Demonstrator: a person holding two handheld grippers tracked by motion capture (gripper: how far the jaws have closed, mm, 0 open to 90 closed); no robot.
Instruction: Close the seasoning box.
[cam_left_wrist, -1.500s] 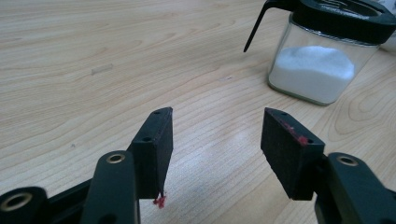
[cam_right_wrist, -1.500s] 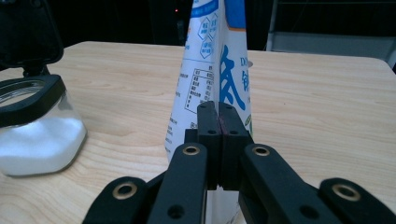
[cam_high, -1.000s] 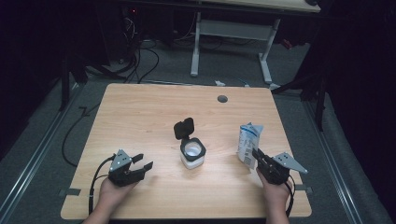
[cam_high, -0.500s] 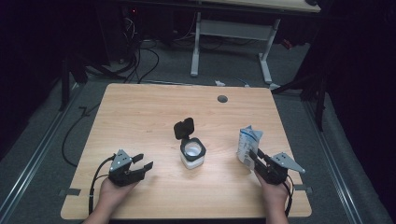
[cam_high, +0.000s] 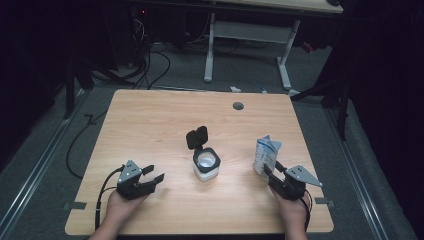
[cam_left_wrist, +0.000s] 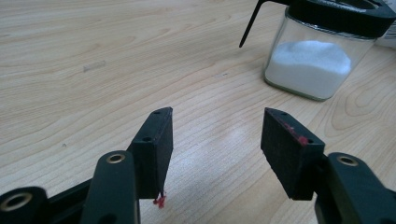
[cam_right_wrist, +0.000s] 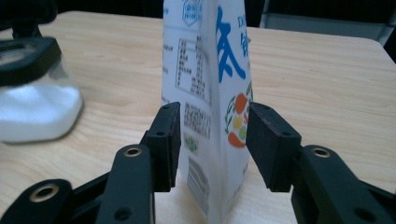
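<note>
A white printed pouch (cam_high: 267, 150) stands upright on the wooden table (cam_high: 150, 125), right of centre. My right gripper (cam_high: 270, 167) is at its base. In the right gripper view the pouch (cam_right_wrist: 205, 60) stands between the jaws of my right gripper (cam_right_wrist: 212, 112), which have just been opening, and the pads no longer squeeze it. A glass jar of white powder (cam_high: 206, 165) with its black flip lid raised stands mid-table. My left gripper (cam_high: 154, 173) rests at the front left, open and holding nothing, its jaws (cam_left_wrist: 215, 116) pointing toward the jar (cam_left_wrist: 317, 60).
A round cable hole (cam_high: 238, 106) sits near the table's far edge. Behind the table are a white desk frame (cam_high: 210, 50) and floor cables (cam_high: 150, 70). The jar (cam_right_wrist: 32, 98) lies left of the pouch in the right gripper view.
The right gripper's jaws have spread apart around the pouch, which stays standing. Both hands and the left gripper keep their places.
</note>
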